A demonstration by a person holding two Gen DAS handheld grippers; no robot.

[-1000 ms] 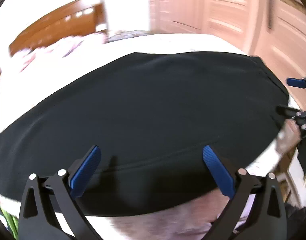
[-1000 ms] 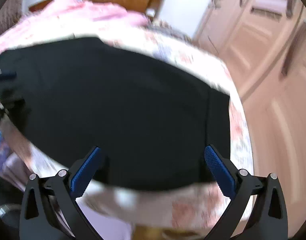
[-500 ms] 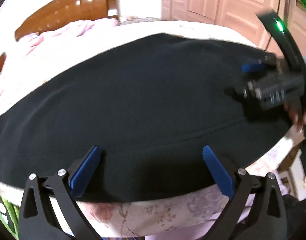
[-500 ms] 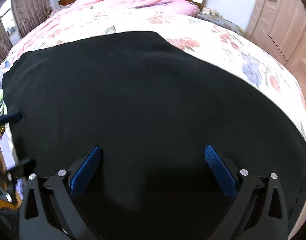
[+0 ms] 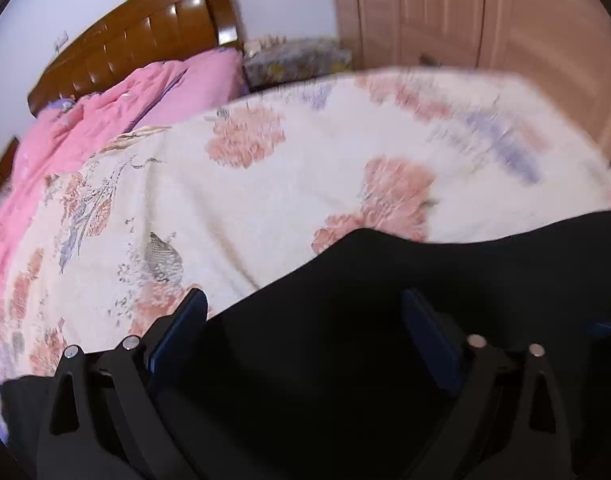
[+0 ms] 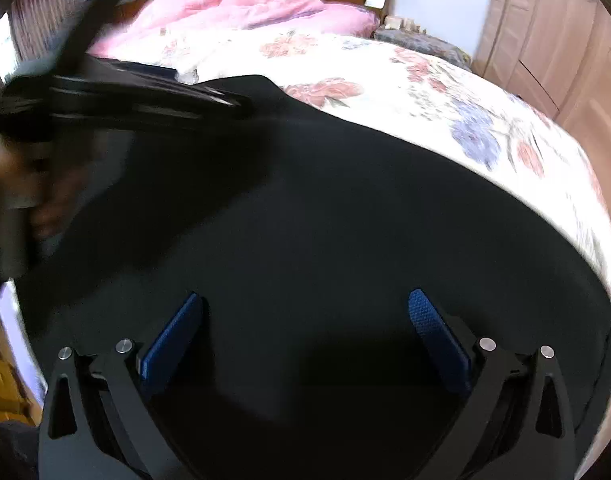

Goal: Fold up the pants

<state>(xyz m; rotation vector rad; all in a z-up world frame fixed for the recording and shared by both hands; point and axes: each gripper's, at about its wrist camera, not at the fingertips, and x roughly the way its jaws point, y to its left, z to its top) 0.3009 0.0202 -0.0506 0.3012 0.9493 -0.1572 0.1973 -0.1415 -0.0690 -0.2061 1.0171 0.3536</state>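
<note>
Black pants (image 6: pixel 325 208) lie spread flat on a floral bedspread (image 6: pixel 445 80). In the right wrist view my right gripper (image 6: pixel 305 320) hovers open over the cloth, nothing between its blue pads. The left gripper (image 6: pixel 145 96) shows there as a blurred black shape at upper left, over the pants' far corner, held by a hand (image 6: pixel 9 176). In the left wrist view my left gripper (image 5: pixel 305 320) is open just above the pants (image 5: pixel 385 320), whose far edge curves across the bedspread (image 5: pixel 265 184).
A pink quilt (image 5: pixel 105 112) is bunched against the wooden headboard (image 5: pixel 137 40) at the back. Wooden wardrobe doors (image 5: pixel 485 12) stand beyond the bed's right side. A patterned cushion (image 5: pixel 297 56) sits beside the headboard.
Both grippers moved forward over the pants toward the headboard. The left one now looks past the pants' far edge onto bare bedspread, and it appears close at the right view's upper left.
</note>
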